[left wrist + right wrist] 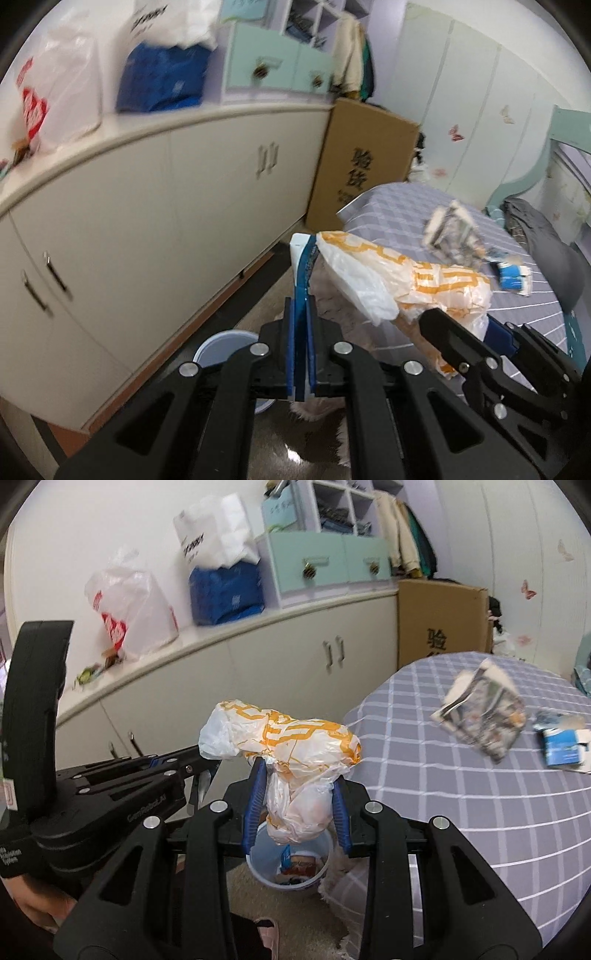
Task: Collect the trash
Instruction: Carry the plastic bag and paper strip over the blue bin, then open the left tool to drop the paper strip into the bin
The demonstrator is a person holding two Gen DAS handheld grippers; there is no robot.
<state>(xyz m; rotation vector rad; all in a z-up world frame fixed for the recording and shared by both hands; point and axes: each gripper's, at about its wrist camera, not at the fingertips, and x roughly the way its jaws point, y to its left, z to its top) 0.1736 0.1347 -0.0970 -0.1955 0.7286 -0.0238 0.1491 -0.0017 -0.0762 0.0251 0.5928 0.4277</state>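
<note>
My left gripper [301, 301] is shut on a thin, flat white-and-blue wrapper [301, 266] that sticks up between its blue pads. My right gripper [299, 775] is shut on a crumpled white-and-orange plastic bag [291, 738], which bulges above and below its fingers. That bag [406, 280] and the right gripper [463, 325] also show in the left wrist view. A pale blue bin [295, 886] with some trash in it stands on the floor right under the held bag. Its rim [221, 338] shows below the left gripper. The left gripper [203, 771] reaches in from the left.
A crumpled printed paper [484, 716] and a blue-and-white carton [561, 746] lie on the purple checked cloth [443, 794]. A long cream cabinet [166, 206] carries plastic bags [62, 85] and drawers. A cardboard box [365, 158] stands at its far end.
</note>
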